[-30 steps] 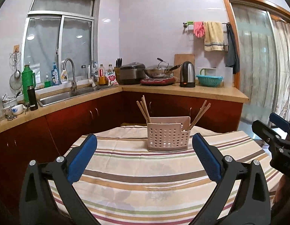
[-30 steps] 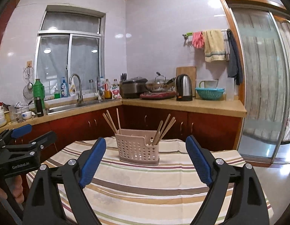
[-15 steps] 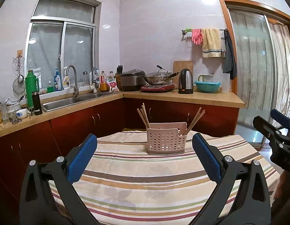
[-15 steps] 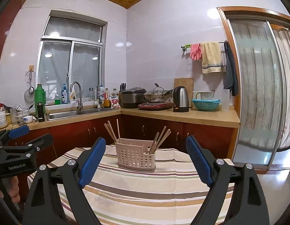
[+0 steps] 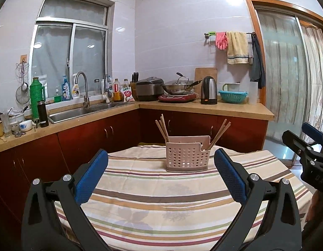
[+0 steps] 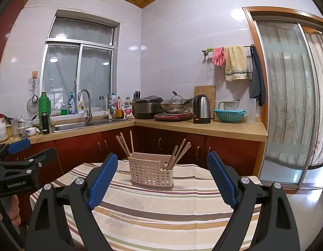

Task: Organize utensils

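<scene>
A pale pink perforated utensil caddy [image 5: 187, 156] is seen standing upright on the far half of a bench covered by a striped cloth [image 5: 161, 198]. Wooden chopsticks are held in the caddy in two bunches: one bunch [image 5: 162, 127] leans leftward out of the left compartment, and the other bunch [image 5: 220, 132] leans rightward out of the right compartment. In the right wrist view the same caddy [image 6: 151, 172] is shown with the left bunch [image 6: 125, 144] and the right bunch [image 6: 179, 153] fanned apart in the same way.

The left gripper [image 5: 161, 179] is held above the near part of the cloth, its jaws spread wide with nothing between them; its blue pads [image 5: 90, 177] are well apart, and the caddy is framed between them from a distance. The right gripper [image 6: 159, 179] is likewise held with jaws spread wide and empty, its blue pads [image 6: 102, 179] flanking the caddy in view without touching it. Each gripper is visible at the edge of the other's view.

Behind the bench, a kitchen counter [image 5: 203, 106] runs along red-brown cabinets. On it a steel sink [image 5: 77, 113] with a tall faucet, a rice cooker [image 5: 150, 89], a wok [image 5: 178, 86], an electric kettle [image 5: 209, 90] and a teal colander [image 5: 232, 96] are seen. A pink glove and a yellow towel [image 5: 236, 47] hang from a wall rail.
</scene>
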Motion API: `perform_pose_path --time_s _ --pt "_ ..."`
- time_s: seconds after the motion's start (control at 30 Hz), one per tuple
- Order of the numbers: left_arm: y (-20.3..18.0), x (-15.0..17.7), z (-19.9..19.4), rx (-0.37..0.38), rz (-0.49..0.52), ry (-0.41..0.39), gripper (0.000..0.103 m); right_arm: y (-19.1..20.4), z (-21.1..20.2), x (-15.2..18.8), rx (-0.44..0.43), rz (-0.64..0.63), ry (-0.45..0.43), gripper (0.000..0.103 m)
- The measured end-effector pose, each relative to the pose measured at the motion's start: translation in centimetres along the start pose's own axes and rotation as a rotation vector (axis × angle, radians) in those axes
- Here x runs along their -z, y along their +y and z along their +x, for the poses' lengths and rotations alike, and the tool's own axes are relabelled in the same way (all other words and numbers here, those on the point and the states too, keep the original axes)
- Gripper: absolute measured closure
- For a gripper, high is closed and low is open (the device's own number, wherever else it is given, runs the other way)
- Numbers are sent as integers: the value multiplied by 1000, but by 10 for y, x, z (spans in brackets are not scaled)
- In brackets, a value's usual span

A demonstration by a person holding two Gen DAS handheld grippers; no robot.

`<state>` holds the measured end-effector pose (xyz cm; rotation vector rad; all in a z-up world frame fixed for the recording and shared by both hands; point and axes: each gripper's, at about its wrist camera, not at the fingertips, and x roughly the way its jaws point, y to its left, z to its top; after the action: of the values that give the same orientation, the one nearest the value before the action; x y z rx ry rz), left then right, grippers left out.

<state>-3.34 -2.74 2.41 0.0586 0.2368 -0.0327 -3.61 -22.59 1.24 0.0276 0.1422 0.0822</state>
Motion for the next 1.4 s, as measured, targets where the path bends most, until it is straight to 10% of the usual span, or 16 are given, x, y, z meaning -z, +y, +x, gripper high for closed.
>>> perform_pose_path --time_s 1.4 --pt "13 9 13 -19 -31 23 4 11 6 11 -1 -8 18 18"
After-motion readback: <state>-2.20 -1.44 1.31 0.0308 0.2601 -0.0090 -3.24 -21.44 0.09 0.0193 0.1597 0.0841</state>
